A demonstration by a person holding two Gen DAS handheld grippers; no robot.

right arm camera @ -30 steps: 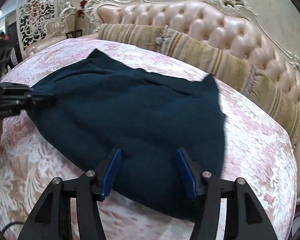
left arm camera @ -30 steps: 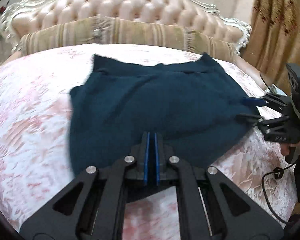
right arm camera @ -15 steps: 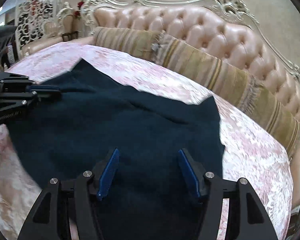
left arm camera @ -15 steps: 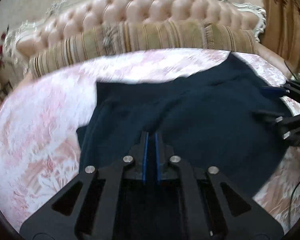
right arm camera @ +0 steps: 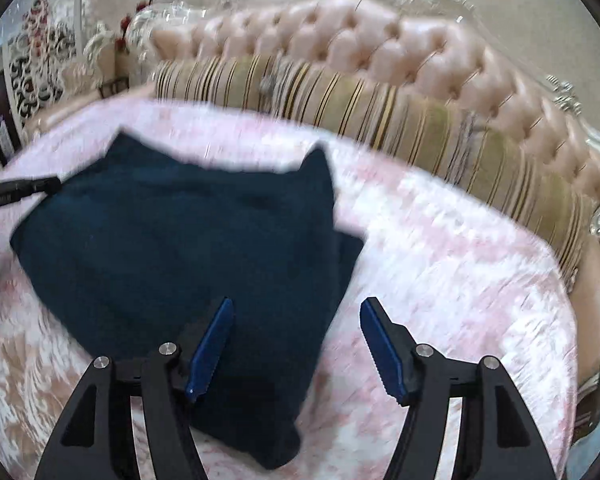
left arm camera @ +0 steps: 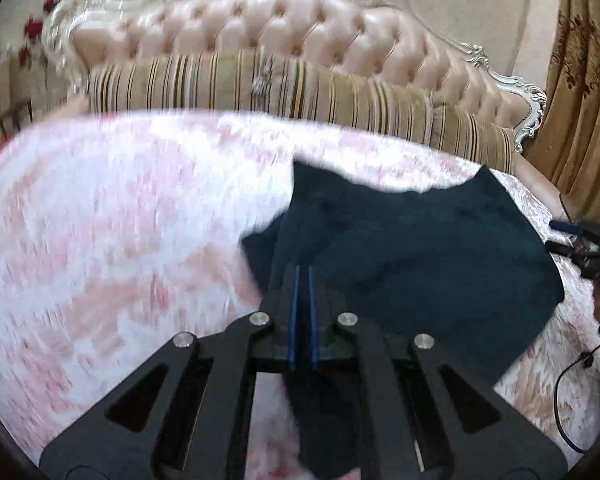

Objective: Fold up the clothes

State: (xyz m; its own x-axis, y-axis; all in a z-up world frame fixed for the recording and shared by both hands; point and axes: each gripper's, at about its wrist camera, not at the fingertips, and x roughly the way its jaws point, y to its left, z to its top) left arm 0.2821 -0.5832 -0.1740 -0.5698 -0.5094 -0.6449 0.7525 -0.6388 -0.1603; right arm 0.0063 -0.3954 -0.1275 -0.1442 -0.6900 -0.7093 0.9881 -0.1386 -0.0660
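A wide bed [left arm camera: 100, 220] with a pink patterned cover is carrying everything here, a tufted headboard [left arm camera: 300, 32] and a striped bolster [left arm camera: 260, 88] lining its far edge. On the cover is lying the dark blue garment [left arm camera: 420, 248], spread mostly flat toward the right side of the left wrist view, its near-left part bunching up and hanging over itself.

That bunching is coming from the left tool [left arm camera: 303, 288]: its blue pads are pinching shut on a fold of the garment's near edge, and cloth is draping down beneath them, probably so this side can be carried across as a fold, though motion blur is making the exact edge hard to read.

The right tool [right arm camera: 296, 340] is standing wide, its jaws having just been opening, and it is gripping nothing; the garment's near corner is lying below and between its pads [right arm camera: 212, 344] without being pressed. It seems to be freeing that side so the cloth can settle.
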